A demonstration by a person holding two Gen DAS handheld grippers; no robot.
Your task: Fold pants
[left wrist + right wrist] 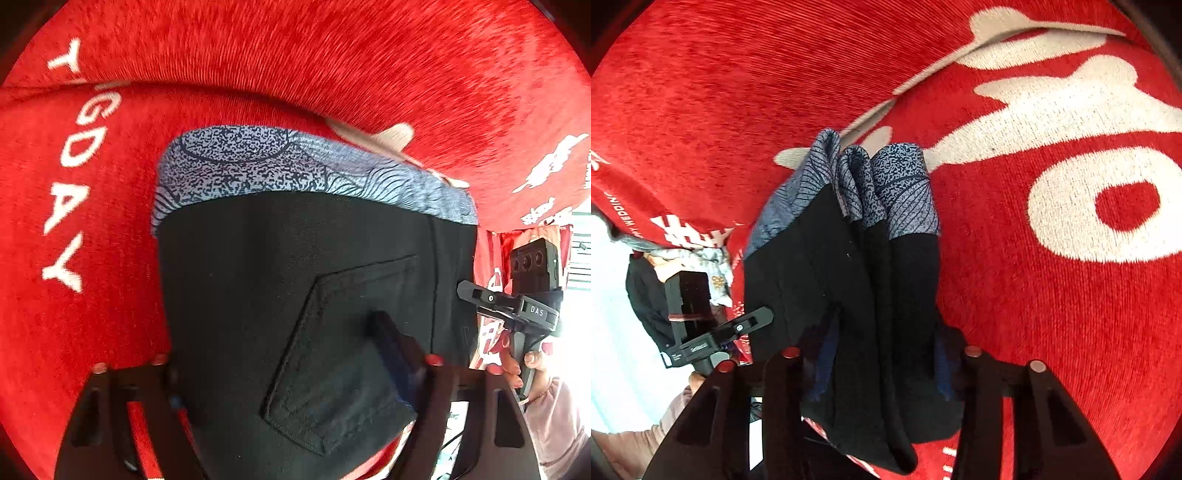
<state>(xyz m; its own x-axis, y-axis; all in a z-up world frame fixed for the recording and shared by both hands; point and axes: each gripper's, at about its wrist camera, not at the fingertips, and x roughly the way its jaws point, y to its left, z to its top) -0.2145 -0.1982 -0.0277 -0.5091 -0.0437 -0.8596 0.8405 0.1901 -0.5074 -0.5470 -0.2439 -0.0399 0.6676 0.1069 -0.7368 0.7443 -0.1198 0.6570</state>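
- Left wrist view: left gripper clamped on black pants, back pocket up.
- Right gripper pinches bunched pants.
- Pants hang over red blanket, patterned cuffs farthest away, long axis running away from both grippers.

Under my cameras the whole bed is covered by a red plush blanket with large white lettering and figures woven in. In the left wrist view I read letters running along its left part, ending in "DAY", and a long crease crosses the blanket towards its far side. In the right wrist view a fold ridge runs diagonally towards the far right corner. The black pants with their blue patterned cuffs hang above it; whether they touch it I cannot tell.
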